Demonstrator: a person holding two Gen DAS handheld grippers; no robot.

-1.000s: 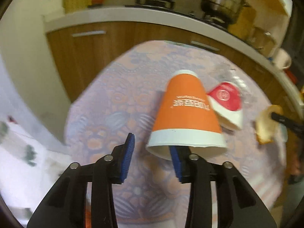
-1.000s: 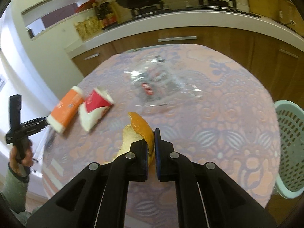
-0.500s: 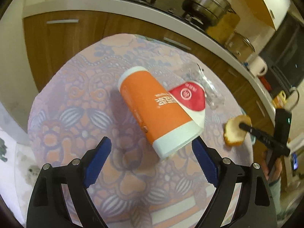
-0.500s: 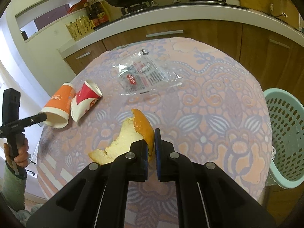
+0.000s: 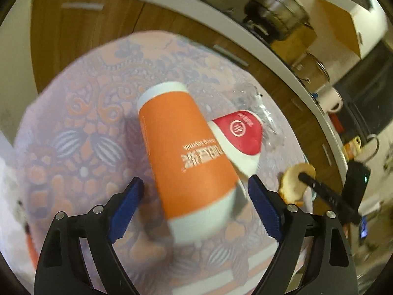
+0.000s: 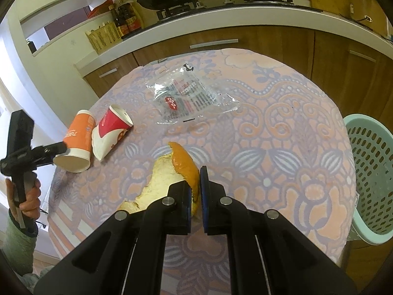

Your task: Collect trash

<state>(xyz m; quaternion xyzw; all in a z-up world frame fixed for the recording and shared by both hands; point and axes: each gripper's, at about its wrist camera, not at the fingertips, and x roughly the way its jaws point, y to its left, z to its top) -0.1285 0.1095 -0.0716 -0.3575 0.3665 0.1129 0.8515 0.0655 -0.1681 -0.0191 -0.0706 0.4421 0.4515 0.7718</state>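
Note:
An orange paper cup [image 5: 186, 157] lies on its side on the patterned table, its white rim between the wide-open fingers of my left gripper [image 5: 194, 196]. A crushed red and white cup [image 5: 240, 140] lies against it on the right. Both cups also show in the right wrist view, the orange one [image 6: 77, 137] and the red one [image 6: 110, 130]. My right gripper [image 6: 196, 191] is shut on a piece of orange peel [image 6: 172, 172] and holds it above the table. A clear plastic wrapper [image 6: 189, 98] lies further back.
A mint green perforated basket [image 6: 368, 177] stands beside the table's right edge. Wooden kitchen cabinets and a white counter [image 6: 221, 22] with a stove and pans run behind the table. The table has a pink and purple patterned cloth [image 6: 282, 135].
My left gripper let go of the orange cup's rim, opened wide and now straddles the cup lying on the table. My right gripper lifted the peel and drew back.

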